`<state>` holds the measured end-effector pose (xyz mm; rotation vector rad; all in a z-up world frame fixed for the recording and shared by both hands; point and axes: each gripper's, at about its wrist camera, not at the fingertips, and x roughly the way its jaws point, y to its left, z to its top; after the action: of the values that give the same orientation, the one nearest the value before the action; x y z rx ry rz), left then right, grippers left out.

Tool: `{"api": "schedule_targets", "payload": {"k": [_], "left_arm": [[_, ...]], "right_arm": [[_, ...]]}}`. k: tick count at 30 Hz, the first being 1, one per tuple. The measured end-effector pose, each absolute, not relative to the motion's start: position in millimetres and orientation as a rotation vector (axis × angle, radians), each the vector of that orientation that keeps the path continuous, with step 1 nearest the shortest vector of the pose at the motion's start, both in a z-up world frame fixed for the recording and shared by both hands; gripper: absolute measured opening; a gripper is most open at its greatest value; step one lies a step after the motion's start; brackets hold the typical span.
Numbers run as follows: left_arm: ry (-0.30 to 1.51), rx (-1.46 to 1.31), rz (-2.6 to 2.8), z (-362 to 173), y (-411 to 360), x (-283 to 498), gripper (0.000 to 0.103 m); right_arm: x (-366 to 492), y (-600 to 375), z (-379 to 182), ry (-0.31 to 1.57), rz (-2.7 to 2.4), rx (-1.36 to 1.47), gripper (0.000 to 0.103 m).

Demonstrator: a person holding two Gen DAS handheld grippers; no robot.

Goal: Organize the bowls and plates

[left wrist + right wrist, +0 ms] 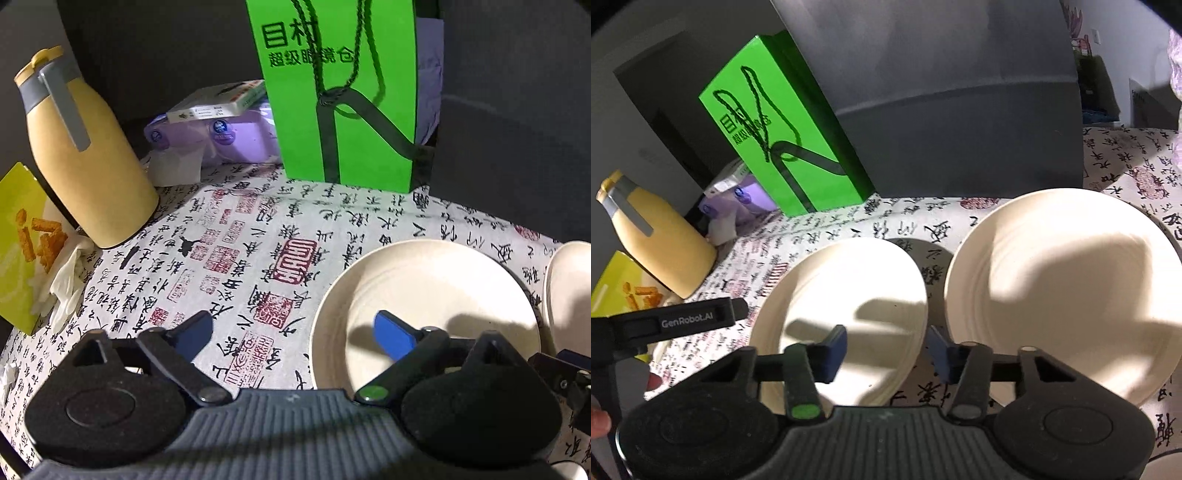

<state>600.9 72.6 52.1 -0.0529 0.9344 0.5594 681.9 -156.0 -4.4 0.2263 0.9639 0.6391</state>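
Observation:
Two cream plates lie side by side on the calligraphy-print tablecloth. My left gripper (293, 336) is open and straddles the left rim of the left plate (424, 295): its right finger hangs over the plate, its left finger over the cloth. In the right wrist view my right gripper (886, 350) is narrower but open. The right rim of that left plate (842, 291) lies between its pads, and neither pad presses on it. The right plate (1060, 280) lies just right of the right finger. Its edge (569, 288) also shows in the left wrist view.
At the back stand a green paper bag (340, 92), a purple tissue pack (221, 136) with a box on top, and a dark grey panel (942, 110). On the left are a yellow jug (85, 158), a yellow-green snack pack (22, 240) and crumpled tissue (66, 284).

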Motion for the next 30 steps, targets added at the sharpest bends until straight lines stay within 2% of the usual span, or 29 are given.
{"api": "schedule_targets", "payload": {"k": [3, 10, 15, 22, 24, 26, 30], "left_arm": [[0.952, -0.051, 0.541, 49, 73, 602, 0.078], [0.987, -0.023, 0.500, 40, 75, 607, 0.067], [1.029, -0.008, 0.473, 33, 79, 613, 0.048], [1.078, 0.065, 0.455, 23, 80, 621, 0.041], [1.098, 0.083, 0.456, 19, 80, 625, 0.034], [1.116, 0.096, 0.445, 15, 81, 627, 0.031], [1.134, 0.101, 0.424, 9, 81, 631, 0.031]], "right_arm": [[681, -153, -7, 0.975, 0.620, 0.207, 0.037], [679, -147, -11, 0.980, 0.593, 0.172, 0.027], [675, -140, -14, 0.976, 0.576, 0.131, 0.023], [674, -138, -15, 0.967, 0.561, 0.114, 0.019], [673, -136, -15, 0.962, 0.556, 0.100, 0.017], [672, -135, -16, 0.959, 0.547, 0.087, 0.014], [674, -131, -23, 0.987, 0.544, 0.074, 0.013]]}}
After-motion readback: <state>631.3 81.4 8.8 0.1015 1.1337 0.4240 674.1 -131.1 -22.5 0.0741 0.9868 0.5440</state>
